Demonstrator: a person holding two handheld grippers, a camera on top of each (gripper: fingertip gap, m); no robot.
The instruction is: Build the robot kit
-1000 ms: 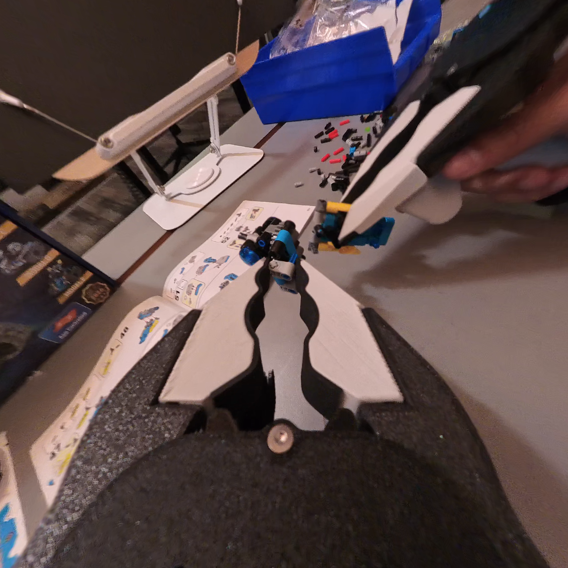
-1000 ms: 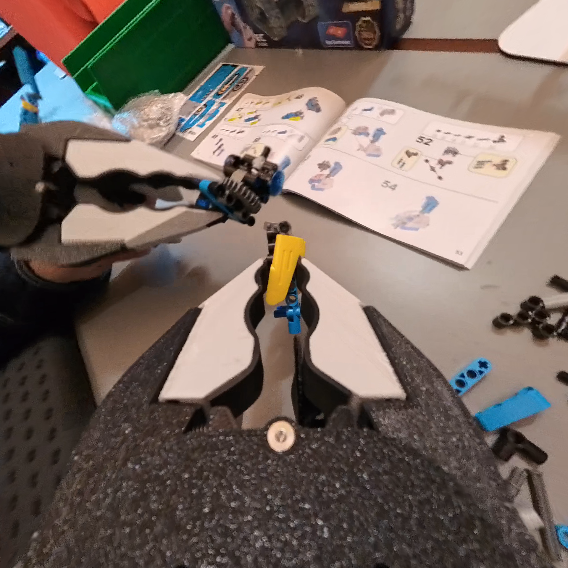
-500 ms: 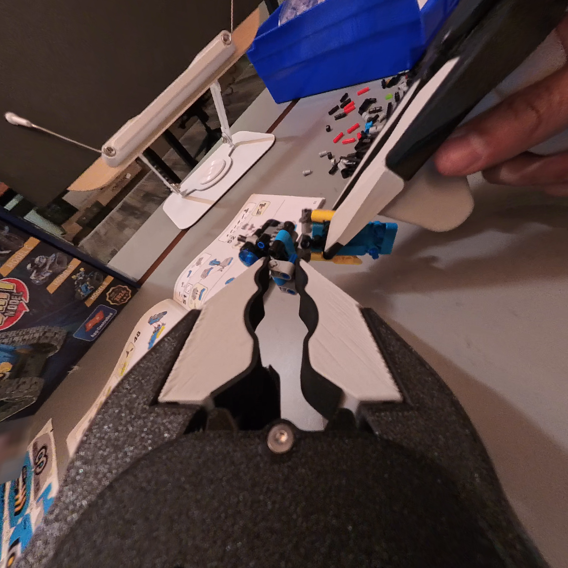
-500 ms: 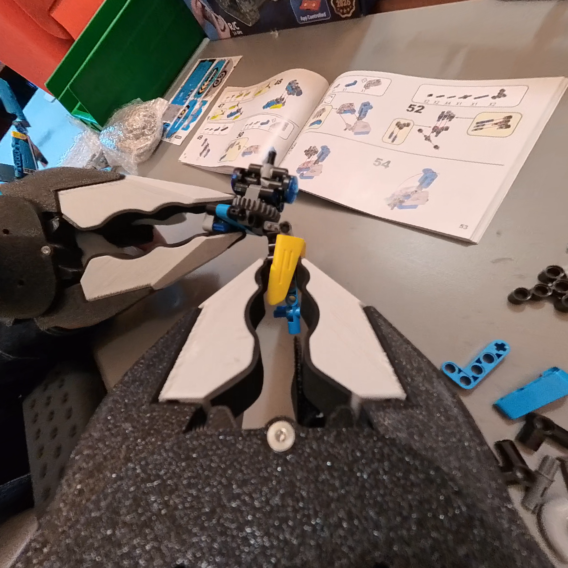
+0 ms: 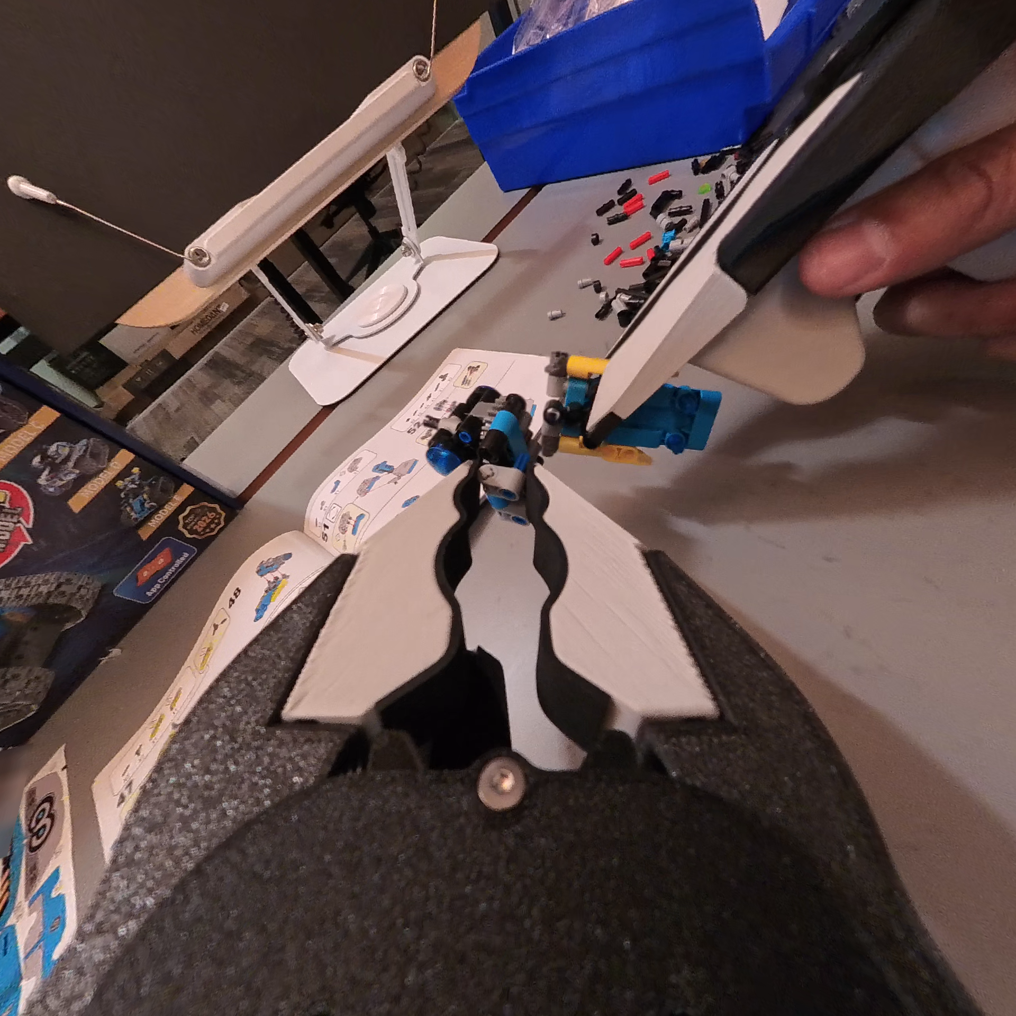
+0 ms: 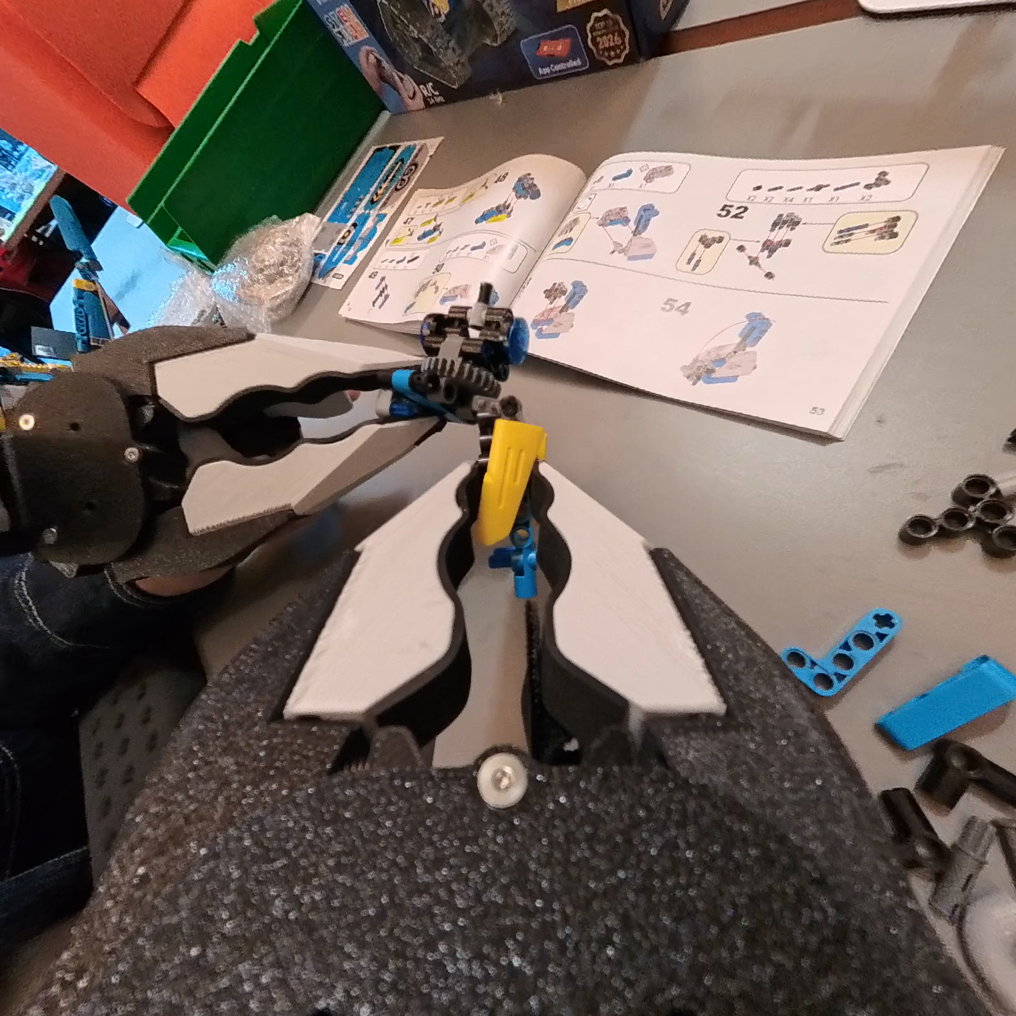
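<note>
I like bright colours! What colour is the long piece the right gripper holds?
Yellow piece, clearest in the right wrist view.

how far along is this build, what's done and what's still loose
Done: two small sub-assemblies exist. In hand: left tool grips the black-and-blue geared piece; right tool grips the yellow-and-blue piece, held close together. Left: loose parts on the table.

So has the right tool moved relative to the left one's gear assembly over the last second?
Yes. The right tool brought its yellow piece closer; it now meets the gear assembly.
</note>
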